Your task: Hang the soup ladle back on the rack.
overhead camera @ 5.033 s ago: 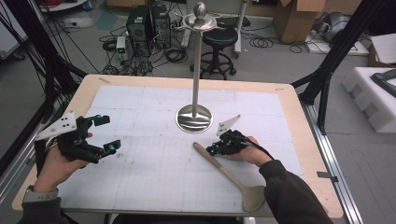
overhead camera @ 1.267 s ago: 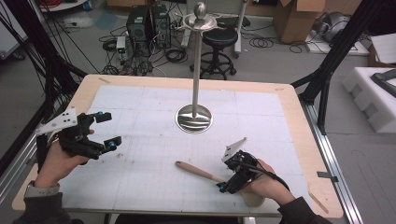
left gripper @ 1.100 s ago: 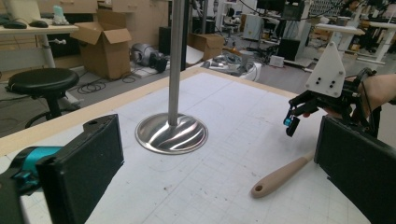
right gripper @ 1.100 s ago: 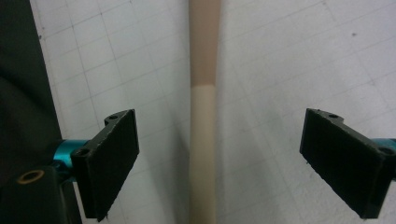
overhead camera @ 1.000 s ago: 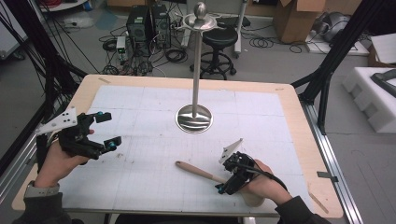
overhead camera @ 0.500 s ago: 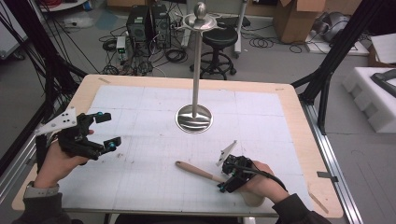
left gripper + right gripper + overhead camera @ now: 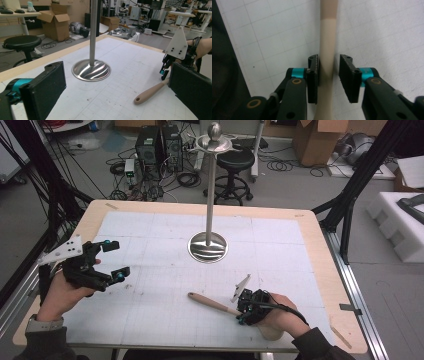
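Note:
A wooden spoon (image 7: 210,302) lies flat on the white mat near the front, its handle end pointing left. My right gripper (image 7: 242,312) straddles the handle (image 7: 327,50) just ahead of the bowl, which the hand mostly covers. Its jaws have just been closing. One pad sits against the handle, while a thin gap remains at the other pad (image 7: 347,75). My left gripper (image 7: 116,260) hovers over the mat's left side, open and empty. The left gripper view (image 7: 116,75) looks across at the spoon (image 7: 150,92) and the right gripper (image 7: 165,70).
A polished metal stand (image 7: 207,247) with a round base and a tall pole rises from the middle of the mat (image 7: 150,310). The wooden table edge (image 7: 345,320) runs close to the right hand. Stool, boxes and cables lie beyond the table.
Since five seconds ago the spoon has been shifted toward the front edge and turned flatter, the right hand with it. Over the last second the right jaws narrowed around the handle. The left hand kept still.

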The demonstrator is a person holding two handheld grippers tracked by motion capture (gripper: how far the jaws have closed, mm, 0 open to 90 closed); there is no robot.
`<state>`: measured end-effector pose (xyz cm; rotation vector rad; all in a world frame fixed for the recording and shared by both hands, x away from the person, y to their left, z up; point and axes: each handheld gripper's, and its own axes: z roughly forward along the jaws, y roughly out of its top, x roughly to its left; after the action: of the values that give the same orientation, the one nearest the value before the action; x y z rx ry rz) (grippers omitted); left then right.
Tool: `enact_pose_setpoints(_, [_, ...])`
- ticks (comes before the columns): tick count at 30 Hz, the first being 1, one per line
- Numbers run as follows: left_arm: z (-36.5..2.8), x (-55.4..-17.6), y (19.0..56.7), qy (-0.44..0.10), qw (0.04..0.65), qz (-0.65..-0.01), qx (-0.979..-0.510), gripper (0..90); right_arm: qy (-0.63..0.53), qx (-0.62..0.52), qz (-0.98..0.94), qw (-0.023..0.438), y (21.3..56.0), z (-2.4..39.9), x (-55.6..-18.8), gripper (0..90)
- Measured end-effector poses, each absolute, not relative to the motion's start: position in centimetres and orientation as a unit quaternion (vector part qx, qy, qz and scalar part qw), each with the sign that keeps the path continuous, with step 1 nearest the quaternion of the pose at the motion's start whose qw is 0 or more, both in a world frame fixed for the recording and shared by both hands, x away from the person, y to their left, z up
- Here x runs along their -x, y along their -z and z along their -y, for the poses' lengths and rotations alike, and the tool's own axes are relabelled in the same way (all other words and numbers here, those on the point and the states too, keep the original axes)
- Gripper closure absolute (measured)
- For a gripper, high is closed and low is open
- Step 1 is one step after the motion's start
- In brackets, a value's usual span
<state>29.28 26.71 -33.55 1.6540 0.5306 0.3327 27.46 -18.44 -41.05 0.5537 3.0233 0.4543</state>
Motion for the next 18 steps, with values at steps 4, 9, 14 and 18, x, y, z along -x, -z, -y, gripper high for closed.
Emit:
enact_pose_setpoints(4, [-26.8,-29.3,33.5,-0.146,0.635,-0.231,-0.723,1.8,-0.143,-0.176,-0.974,0.008,41.0,18.3,-27.6,76.9])
enact_pose_setpoints(9, [-26.9,-29.2,33.5,-0.147,0.635,-0.232,-0.722,1.8,-0.155,-0.178,-0.972,0.003,41.1,18.7,-27.7,78.3])
enact_pose_setpoints(14, [-27.0,-29.2,33.4,-0.149,0.637,-0.233,-0.72,1.8,-0.165,-0.179,-0.97,0.021,40.9,19.0,-27.7,78.4])
enact_pose_setpoints(18, [-27.1,-29.2,33.4,-0.149,0.636,-0.235,-0.719,1.8,-0.188,-0.184,-0.964,0.034,40.5,19.5,-27.6,78.4])
